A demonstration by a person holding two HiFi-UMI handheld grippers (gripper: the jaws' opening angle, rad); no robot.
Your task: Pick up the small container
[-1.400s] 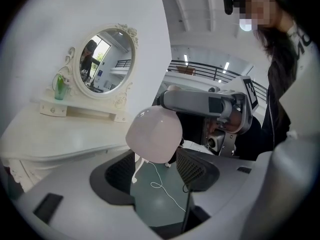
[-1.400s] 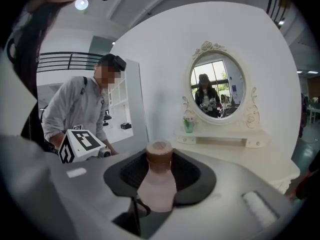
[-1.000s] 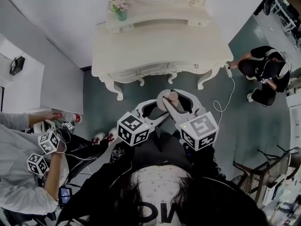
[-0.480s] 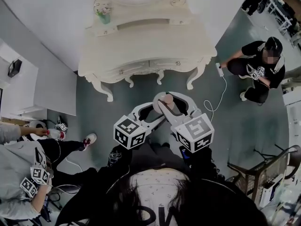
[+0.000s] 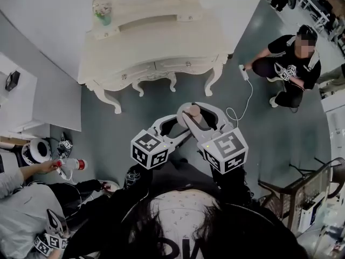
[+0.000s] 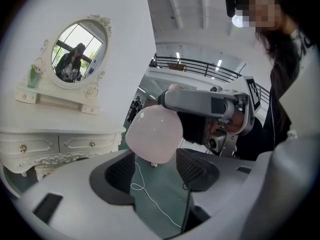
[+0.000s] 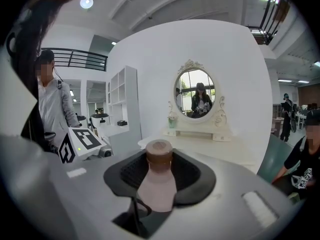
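Head view: the right gripper (image 5: 198, 116) is clamping the small container (image 5: 192, 110) out in front of the chest, over the floor and well short of the white bench (image 5: 156, 42). The left gripper (image 5: 178, 126) is hanging just beside it, pointing at it.

Left gripper view: the left gripper (image 6: 156, 171) is standing with jaws apart and empty. The container's pale rounded body (image 6: 154, 134) is sitting just ahead of the pads, and no cap is showing.

Right gripper view: here the brown cap is showing. The container (image 7: 157, 189) is standing cap-up, long axis upright, with the right gripper (image 7: 160, 169) pressing both sides. The pick looks done, and the left gripper is near enough to take it over.
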